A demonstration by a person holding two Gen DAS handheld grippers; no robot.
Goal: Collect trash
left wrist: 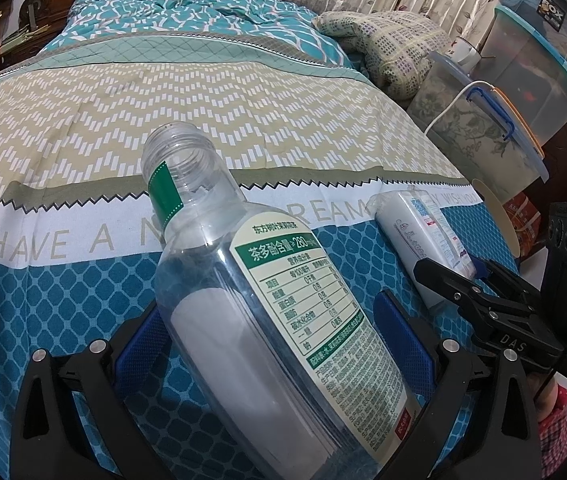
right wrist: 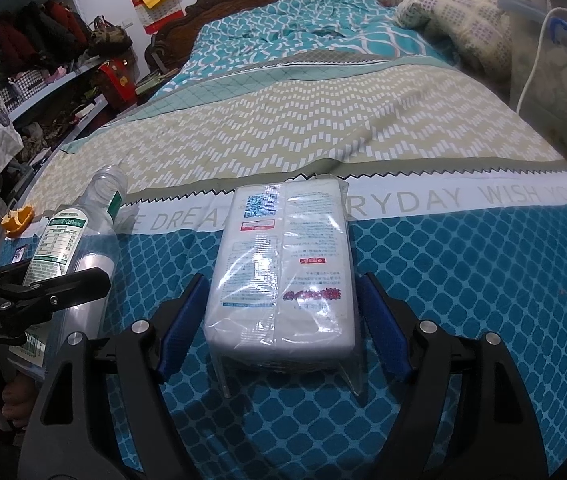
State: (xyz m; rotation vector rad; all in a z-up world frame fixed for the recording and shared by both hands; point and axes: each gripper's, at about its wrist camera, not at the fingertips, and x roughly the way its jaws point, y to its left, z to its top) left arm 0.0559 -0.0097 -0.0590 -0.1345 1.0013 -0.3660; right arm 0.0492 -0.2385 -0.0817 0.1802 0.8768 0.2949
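Left gripper [left wrist: 271, 344]: jaws spread around the empty bottle [left wrist: 251, 280], lower centre; contact unclear.
Right gripper [right wrist: 283, 320]: jaws spread, flanking the tissue pack [right wrist: 283, 272], not pressing.
Bed [right wrist: 443, 280]: carries both; orange peel [right wrist: 19, 220] at left edge.

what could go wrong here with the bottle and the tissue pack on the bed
1. The capless bottle lies slanted between the left tongs; its smooth round body could slip or roll.
2. The right tongs straddle the tissue pack with gaps either side; the glossy wrap could slide.
3. The orange peel beyond the bottle could be missed.
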